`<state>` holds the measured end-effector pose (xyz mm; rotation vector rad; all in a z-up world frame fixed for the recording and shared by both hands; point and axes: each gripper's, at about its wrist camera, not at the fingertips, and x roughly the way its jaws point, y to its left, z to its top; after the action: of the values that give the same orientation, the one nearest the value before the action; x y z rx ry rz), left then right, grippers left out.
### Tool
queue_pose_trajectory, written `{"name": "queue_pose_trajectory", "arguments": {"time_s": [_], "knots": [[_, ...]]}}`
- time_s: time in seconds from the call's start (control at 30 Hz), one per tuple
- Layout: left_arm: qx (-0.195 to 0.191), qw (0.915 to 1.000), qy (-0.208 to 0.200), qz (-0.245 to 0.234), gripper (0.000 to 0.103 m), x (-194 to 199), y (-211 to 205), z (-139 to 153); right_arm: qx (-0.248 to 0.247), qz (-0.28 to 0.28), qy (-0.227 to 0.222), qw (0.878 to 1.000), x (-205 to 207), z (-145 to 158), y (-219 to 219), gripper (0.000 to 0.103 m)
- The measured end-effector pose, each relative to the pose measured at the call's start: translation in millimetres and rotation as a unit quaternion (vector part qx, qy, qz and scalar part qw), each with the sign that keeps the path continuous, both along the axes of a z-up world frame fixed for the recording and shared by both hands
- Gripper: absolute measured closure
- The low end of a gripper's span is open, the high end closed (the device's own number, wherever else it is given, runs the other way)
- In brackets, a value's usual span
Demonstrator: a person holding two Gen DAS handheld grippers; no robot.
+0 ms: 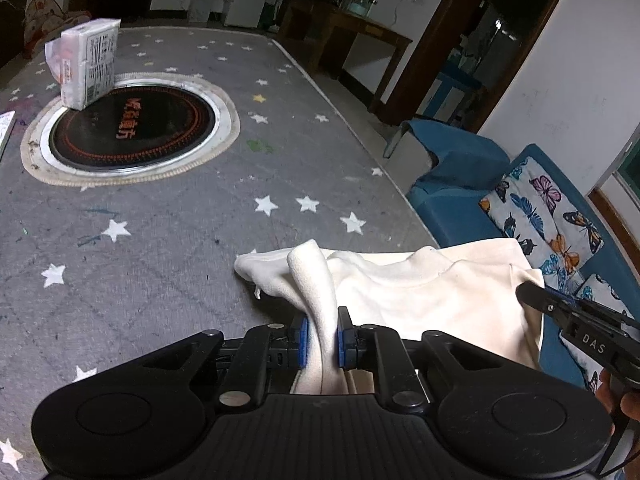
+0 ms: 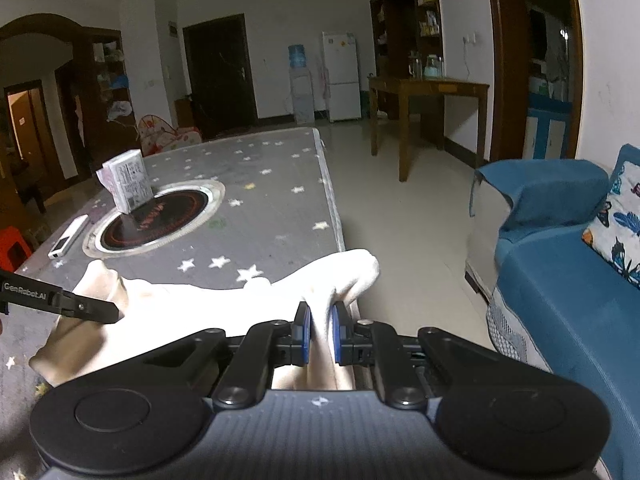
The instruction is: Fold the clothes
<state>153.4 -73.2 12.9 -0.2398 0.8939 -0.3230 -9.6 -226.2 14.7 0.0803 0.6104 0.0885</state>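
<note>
A cream-white garment is held up between both grippers over the near end of a grey star-patterned table. My left gripper is shut on a bunched fold of the garment. My right gripper is shut on another bunched edge of the garment. The right gripper also shows at the right edge of the left wrist view, touching the cloth's far corner. The left gripper's tip shows at the left of the right wrist view against the cloth.
A round black induction plate is set in the table, with a white packet standing on its rim. A white remote lies at the table's left. A blue sofa with butterfly cushions stands to the right. A wooden table stands behind.
</note>
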Motion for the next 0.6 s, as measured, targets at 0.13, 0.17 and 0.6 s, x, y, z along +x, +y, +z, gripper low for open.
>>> {"name": "queue_pose_trajectory", "arguments": {"time_s": [0.13, 0.17, 0.6], "knots": [[0.004, 0.9999, 0.011, 0.000, 0.088, 1.9, 1.7, -8.4, -0.001, -0.003, 0.009, 1.000, 2.0, -7.6, -3.1, 0.093], [0.005, 0.9999, 0.015, 0.000, 0.088, 2.5, 2.0, -11.0, -0.002, -0.004, 0.012, 1.000, 3.0, -9.5, -4.0, 0.093], [0.023, 0.9990, 0.032, 0.019, 0.071, 3.0, 20.4, -21.6, -0.035, -0.019, 0.037, 0.999, 8.1, -24.9, -4.3, 0.088]]}}
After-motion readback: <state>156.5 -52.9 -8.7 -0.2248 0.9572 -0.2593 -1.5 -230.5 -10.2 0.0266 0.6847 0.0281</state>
